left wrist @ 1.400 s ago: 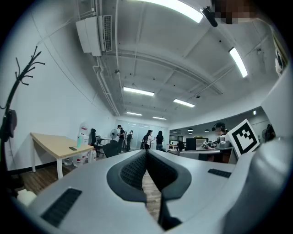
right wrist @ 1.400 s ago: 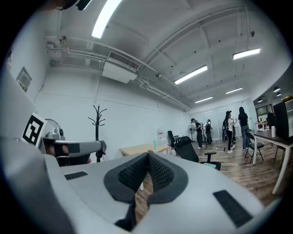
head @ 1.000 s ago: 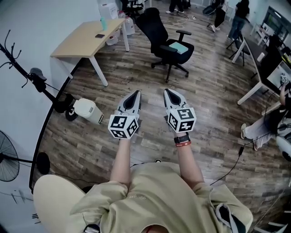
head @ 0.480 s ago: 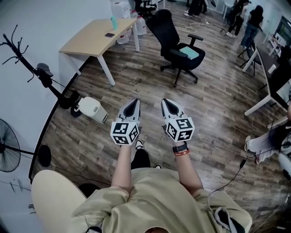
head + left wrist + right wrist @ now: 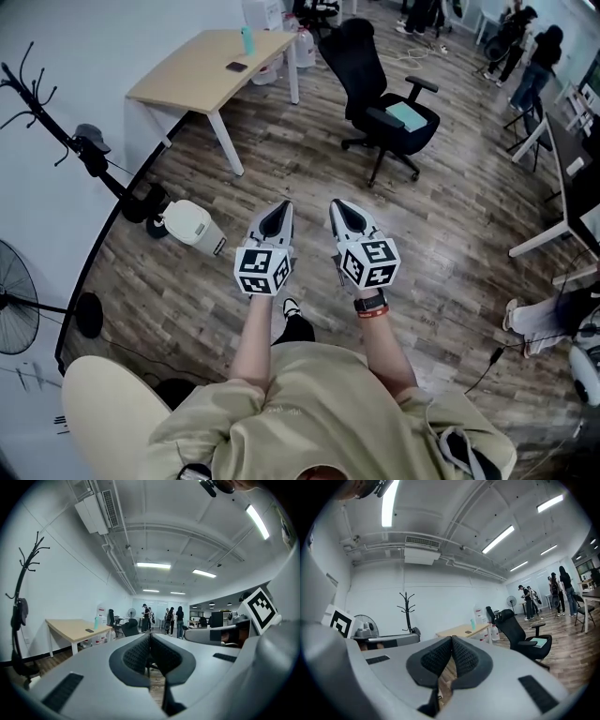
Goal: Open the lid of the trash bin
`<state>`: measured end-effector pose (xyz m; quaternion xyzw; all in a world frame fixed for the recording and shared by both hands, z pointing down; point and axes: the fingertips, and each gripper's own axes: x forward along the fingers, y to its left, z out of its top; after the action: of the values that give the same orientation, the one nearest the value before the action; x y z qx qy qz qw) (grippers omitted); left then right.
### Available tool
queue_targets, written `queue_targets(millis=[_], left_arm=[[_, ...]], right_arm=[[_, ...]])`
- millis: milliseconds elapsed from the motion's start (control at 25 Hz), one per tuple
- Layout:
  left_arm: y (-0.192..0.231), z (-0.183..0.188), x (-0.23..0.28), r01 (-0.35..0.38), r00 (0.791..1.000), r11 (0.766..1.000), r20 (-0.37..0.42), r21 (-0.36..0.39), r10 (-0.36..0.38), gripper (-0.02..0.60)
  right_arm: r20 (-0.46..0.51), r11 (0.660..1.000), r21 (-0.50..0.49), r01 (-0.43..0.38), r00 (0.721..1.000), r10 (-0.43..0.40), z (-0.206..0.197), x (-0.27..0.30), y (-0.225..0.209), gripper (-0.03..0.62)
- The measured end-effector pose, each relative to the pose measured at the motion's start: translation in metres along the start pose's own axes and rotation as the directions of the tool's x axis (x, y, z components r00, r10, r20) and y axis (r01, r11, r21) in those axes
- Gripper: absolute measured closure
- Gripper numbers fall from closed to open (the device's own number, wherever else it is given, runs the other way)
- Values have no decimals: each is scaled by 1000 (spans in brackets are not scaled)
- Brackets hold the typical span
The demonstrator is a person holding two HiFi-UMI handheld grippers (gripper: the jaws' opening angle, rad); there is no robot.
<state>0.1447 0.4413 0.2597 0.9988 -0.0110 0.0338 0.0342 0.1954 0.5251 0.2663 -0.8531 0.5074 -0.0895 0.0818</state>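
A small white trash bin (image 5: 191, 225) with its lid down stands on the wood floor beside the foot of a black coat stand (image 5: 84, 155), left of my hands. In the head view my left gripper (image 5: 278, 215) and right gripper (image 5: 341, 213) are held side by side at waist height, well right of the bin and above the floor. Both are shut with nothing between the jaws. The left gripper view shows its jaws (image 5: 150, 640) closed tip to tip, and the right gripper view shows the same (image 5: 452, 642). Neither gripper view shows the bin.
A light wooden desk (image 5: 202, 70) stands ahead left, with a bottle and a phone on it. A black office chair (image 5: 384, 103) is ahead right. A floor fan (image 5: 14, 323) stands at the far left. People stand at the back (image 5: 530, 56).
The view has swung and advanced a little: desk and chair have drifted right in the picture, and a shoe now shows under the arms. Both grippers stay shut and together.
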Motion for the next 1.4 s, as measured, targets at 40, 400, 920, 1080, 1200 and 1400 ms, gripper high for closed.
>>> queue_targets(millis=[40, 400, 920, 1080, 1200, 1400], left_arm=[[10, 1, 6, -7, 1000, 1000, -2, 1, 7, 557], [118, 4, 30, -153, 988, 988, -6, -4, 153, 557], [349, 17, -76, -518, 854, 853, 20, -60, 520, 557], [401, 12, -115, -603, 792, 788, 26, -121, 610, 557], [430, 6, -143, -643, 756, 748, 20, -167, 654, 557], [457, -3, -170, -684, 723, 715, -3, -143, 691, 557]], right_arm=[[-5, 1000, 2, -6, 1000, 6, 1, 11, 0, 577], [-65, 989, 17, -145, 987, 146, -1, 124, 23, 577], [-174, 867, 21, -498, 852, 493, -24, 321, 215, 577], [-206, 818, 20, -576, 798, 567, -34, 360, 272, 577], [-247, 775, 52, -630, 743, 621, -53, 374, 309, 577], [-288, 729, 63, -682, 687, 667, -75, 395, 351, 577]])
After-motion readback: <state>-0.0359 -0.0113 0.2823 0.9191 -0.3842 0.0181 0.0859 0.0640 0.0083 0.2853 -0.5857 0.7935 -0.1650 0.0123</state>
